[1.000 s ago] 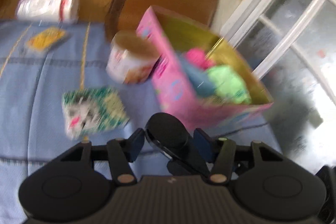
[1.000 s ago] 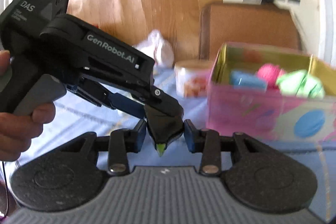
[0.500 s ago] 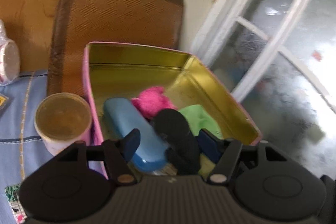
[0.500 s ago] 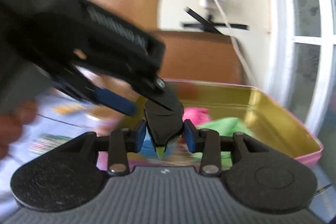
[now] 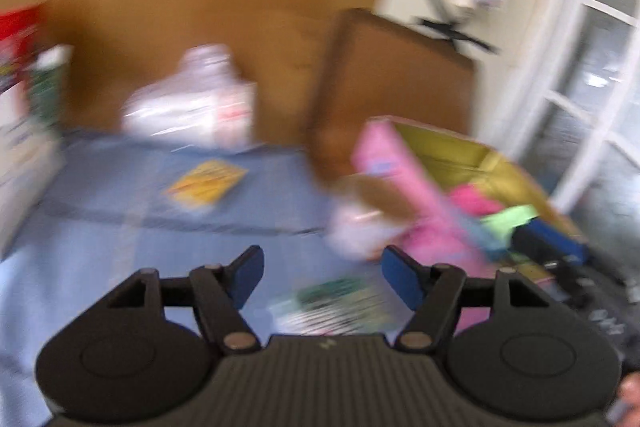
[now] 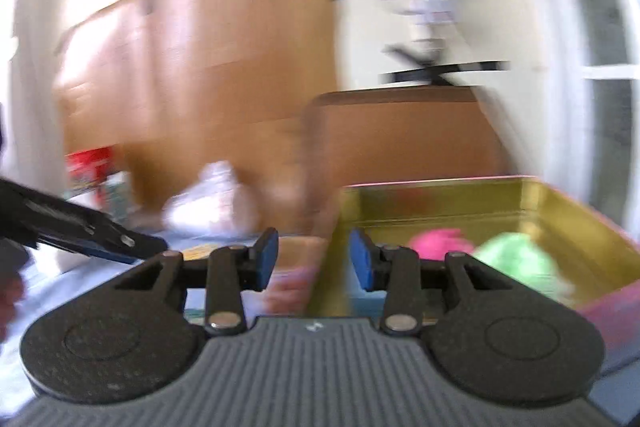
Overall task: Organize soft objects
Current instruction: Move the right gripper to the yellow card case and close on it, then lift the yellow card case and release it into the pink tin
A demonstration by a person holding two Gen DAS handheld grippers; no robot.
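Observation:
My left gripper (image 5: 322, 275) hovers over the blue cloth (image 5: 132, 227), its jaws opening with nothing between them. A green-and-white patterned soft item (image 5: 336, 307) lies just beyond its fingers. To the right stands the pink box (image 5: 400, 179) with a gold inside, holding pink (image 5: 476, 199) and green (image 5: 508, 219) soft things. My right gripper (image 6: 314, 259) is open and empty, facing the box's left wall (image 6: 440, 199). Through it I see the pink piece (image 6: 436, 243) and the green piece (image 6: 516, 259). The left gripper's fingers (image 6: 120, 239) reach in from the left. Both views are blurred.
A round tub (image 5: 360, 219) stands against the box's left side. A yellow packet (image 5: 204, 183) and a white plastic bag (image 5: 192, 103) lie farther back. A brown chair back (image 5: 396, 83) rises behind the table, and boxes (image 5: 24, 115) line the left edge.
The left gripper carried a black object over the box, let it go and swung back left over the cloth. Its jaws stand wider. The black object no longer shows between the right fingers.

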